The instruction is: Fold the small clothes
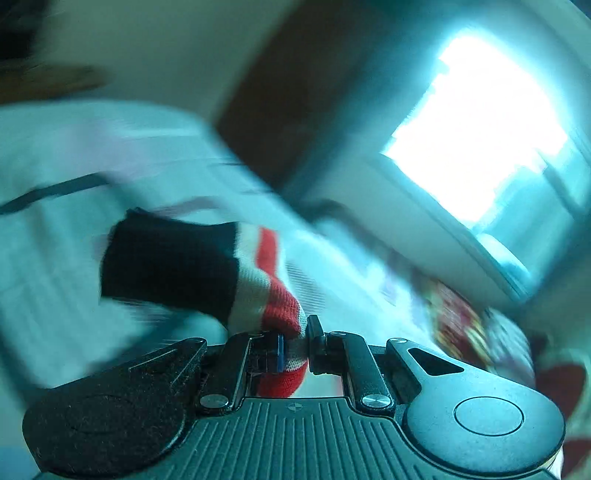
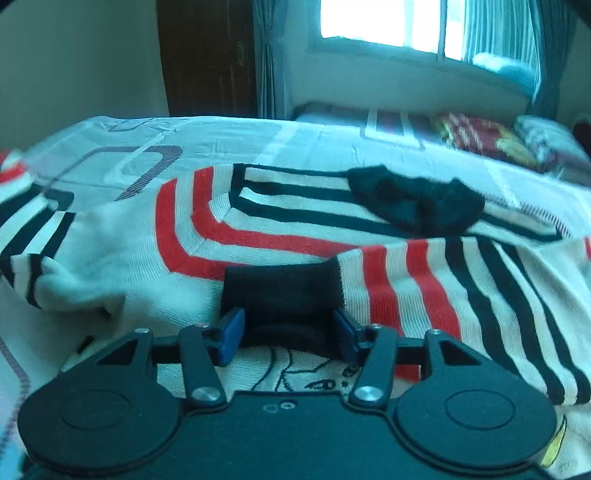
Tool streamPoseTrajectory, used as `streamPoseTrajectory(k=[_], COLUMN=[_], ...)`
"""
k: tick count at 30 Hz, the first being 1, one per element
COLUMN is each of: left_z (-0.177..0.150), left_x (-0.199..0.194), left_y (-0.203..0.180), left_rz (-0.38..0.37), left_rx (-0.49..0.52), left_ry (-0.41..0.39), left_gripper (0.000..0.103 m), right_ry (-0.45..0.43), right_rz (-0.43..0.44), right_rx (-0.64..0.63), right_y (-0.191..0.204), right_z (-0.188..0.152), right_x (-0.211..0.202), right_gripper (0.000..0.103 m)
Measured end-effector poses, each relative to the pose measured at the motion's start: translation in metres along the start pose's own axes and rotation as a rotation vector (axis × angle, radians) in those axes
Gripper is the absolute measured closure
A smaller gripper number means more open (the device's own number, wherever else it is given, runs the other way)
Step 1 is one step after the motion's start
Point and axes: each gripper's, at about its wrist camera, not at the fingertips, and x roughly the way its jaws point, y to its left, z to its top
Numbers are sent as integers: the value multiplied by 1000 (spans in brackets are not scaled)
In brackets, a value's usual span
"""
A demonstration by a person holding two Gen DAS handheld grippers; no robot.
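Note:
A small knit sweater (image 2: 129,258), cream with red and black stripes and a dark collar (image 2: 417,206), lies spread on the bed. Its right sleeve is folded across the body. My right gripper (image 2: 290,334) has that sleeve's dark cuff (image 2: 284,291) between its blue pads, which press on its two sides. In the blurred left wrist view my left gripper (image 1: 295,347) is shut on the other striped sleeve (image 1: 273,295), pinched near the red band. That sleeve's dark cuff (image 1: 166,258) hangs free to the left, off the bed.
The bed sheet (image 2: 221,136) is white with grey line patterns. A red patterned bundle (image 2: 480,136) and a pale cushion (image 2: 546,140) lie at the far right. A dark wooden door (image 2: 207,55) and a bright window (image 2: 369,18) stand behind the bed.

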Motion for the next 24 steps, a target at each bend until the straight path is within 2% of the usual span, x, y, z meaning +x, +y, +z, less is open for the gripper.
streamPoseTrajectory(k=[3,6,8,10,12,14,15,16,17,21,24], left_z=[-23,-66,-99,-134,-164,-180,-184,-188,-186,-191,-188], left_x=[19,44,60,73,73,59,51,48,51,45,41], left_y=[-63,-120,-154,-188,-216,-239,-246,-255,-261,-283,-286], left_rz=[-147,-251,-301,-305,-283,-276,-288,-290,-292,-344,-371], left_rx=[119,222,292,422,584,713,758,791,810,805,730], left_ry=[89,207,301,382,402,352,325,310,308,343,411], left_gripper=[91,91,91,91,91,90,78,74,72,72,71], right_ry=[-54,-77,-86,-83,-75,-76,-80,-87,-91,-105,-100], right_rz=[-6,-36,-75,-108,-132,-149,-151,-149,-156,-161,-137], right_rx=[92,170,198,232,278,317,339,360,376,440,484], right_y=[-24,-57,-80,-102,-124,-141,-149,-156,-162,-188,-201], right_z=[-1,-5,-9,-14,-22,-29,-32,-36,-38,-48,-53], right_x=[-25,-48,-61,-71,-78,-85,-88,-92,-94,-106,-110], right_gripper=[52,52,52,50,48,47,47,46,46,46,45])
